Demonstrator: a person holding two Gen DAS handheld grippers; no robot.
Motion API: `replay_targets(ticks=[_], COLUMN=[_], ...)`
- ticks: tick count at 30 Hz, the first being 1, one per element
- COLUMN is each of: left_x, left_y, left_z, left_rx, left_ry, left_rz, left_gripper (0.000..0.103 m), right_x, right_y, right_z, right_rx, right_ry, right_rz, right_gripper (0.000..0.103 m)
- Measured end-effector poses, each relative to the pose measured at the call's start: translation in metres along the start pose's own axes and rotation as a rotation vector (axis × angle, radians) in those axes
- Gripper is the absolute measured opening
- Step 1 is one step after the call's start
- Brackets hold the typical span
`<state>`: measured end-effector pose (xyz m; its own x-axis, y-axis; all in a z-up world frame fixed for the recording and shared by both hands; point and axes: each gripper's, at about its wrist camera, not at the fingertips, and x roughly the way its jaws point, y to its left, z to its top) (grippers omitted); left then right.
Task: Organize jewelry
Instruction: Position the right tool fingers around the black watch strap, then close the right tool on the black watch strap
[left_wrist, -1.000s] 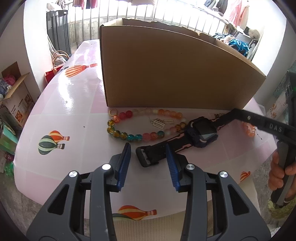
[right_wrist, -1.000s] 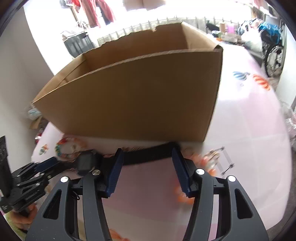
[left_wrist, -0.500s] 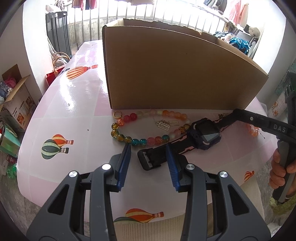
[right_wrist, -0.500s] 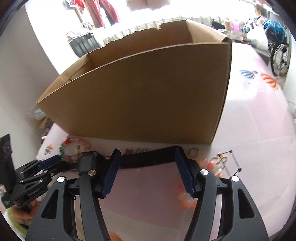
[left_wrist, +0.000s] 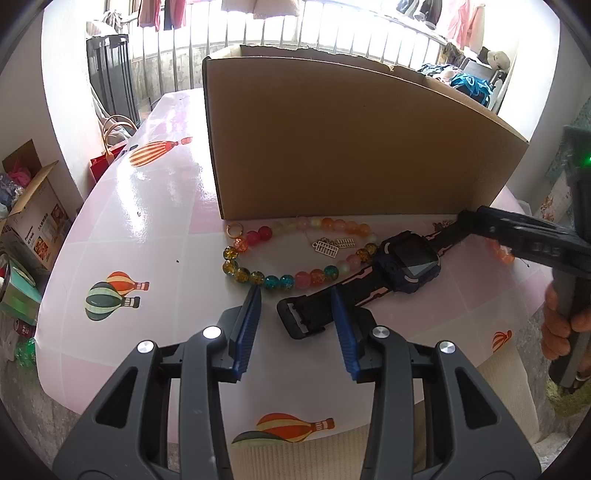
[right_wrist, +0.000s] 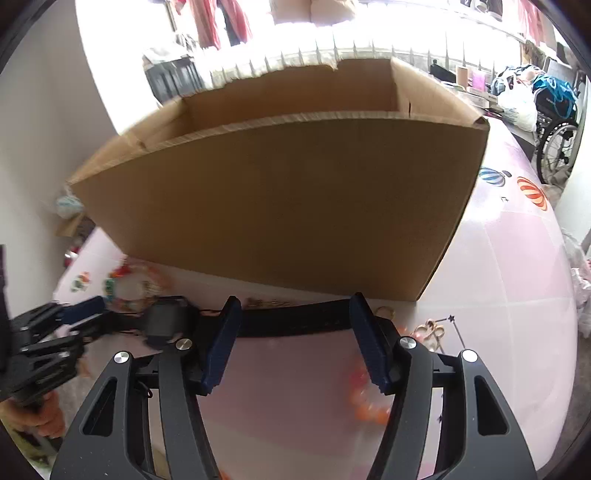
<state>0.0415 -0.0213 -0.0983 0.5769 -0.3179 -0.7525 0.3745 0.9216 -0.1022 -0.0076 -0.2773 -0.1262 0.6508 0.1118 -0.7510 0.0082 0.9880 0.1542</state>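
A dark blue smartwatch (left_wrist: 408, 260) with a black strap lies on the pink table in front of a big open cardboard box (left_wrist: 343, 147). A string of coloured beads (left_wrist: 291, 254) with a small metal charm (left_wrist: 327, 248) lies beside it. My left gripper (left_wrist: 295, 295) is open, its fingers either side of the strap's buckle end (left_wrist: 303, 317). My right gripper (right_wrist: 293, 312) is open, straddling the other strap end (right_wrist: 295, 321). The watch body also shows in the right wrist view (right_wrist: 164, 321). The right gripper shows at the right of the left wrist view (left_wrist: 517, 236).
An orange bead bracelet (right_wrist: 369, 400) and small earrings (right_wrist: 430, 328) lie blurred by the right gripper. The table (left_wrist: 147, 229) has balloon prints and rounded front edges. Boxes and bags stand on the floor at left (left_wrist: 26, 221). A wheelchair (right_wrist: 554, 140) is at far right.
Both grippers have risen and pulled back slightly, so more of the box and table shows. The right gripper stays around the strap end. The watch and beads have not moved.
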Motion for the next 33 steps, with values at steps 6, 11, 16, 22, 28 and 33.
replay_targets(ticks=[6,11,16,22,28,33], left_x=[-0.001,-0.002,-0.003,-0.003,-0.001,0.0], left_y=[0.002,0.005,0.008,0.011,0.002,-0.006], left_z=[-0.001,0.001,0.001,0.001,0.002,0.002], left_rx=[0.002,0.0,0.003,0.01,0.025,0.031], left_ry=[0.001,0.004,0.006,0.014,0.027,0.034], left_rz=[0.005,-0.016,-0.034,-0.03,-0.005,0.007], left_gripper=[0.047,0.047,0.047,0.047,0.041,0.031], right_x=[0.003,0.001,-0.001,-0.005,-0.005,-0.005], right_y=[0.003,-0.003,0.004,0.027,0.017,0.017], right_z=[0.0,0.0,-0.009,-0.018,-0.017,-0.016], right_rx=[-0.001,0.033,0.077,0.048,0.094,0.11], right_ry=[0.027,0.072,0.103,0.107,0.103,0.091], right_rz=[0.051,0.12,0.205,0.252,0.286,0.285], right_gripper=[0.061,0.062,0.062,0.062,0.062,0.062])
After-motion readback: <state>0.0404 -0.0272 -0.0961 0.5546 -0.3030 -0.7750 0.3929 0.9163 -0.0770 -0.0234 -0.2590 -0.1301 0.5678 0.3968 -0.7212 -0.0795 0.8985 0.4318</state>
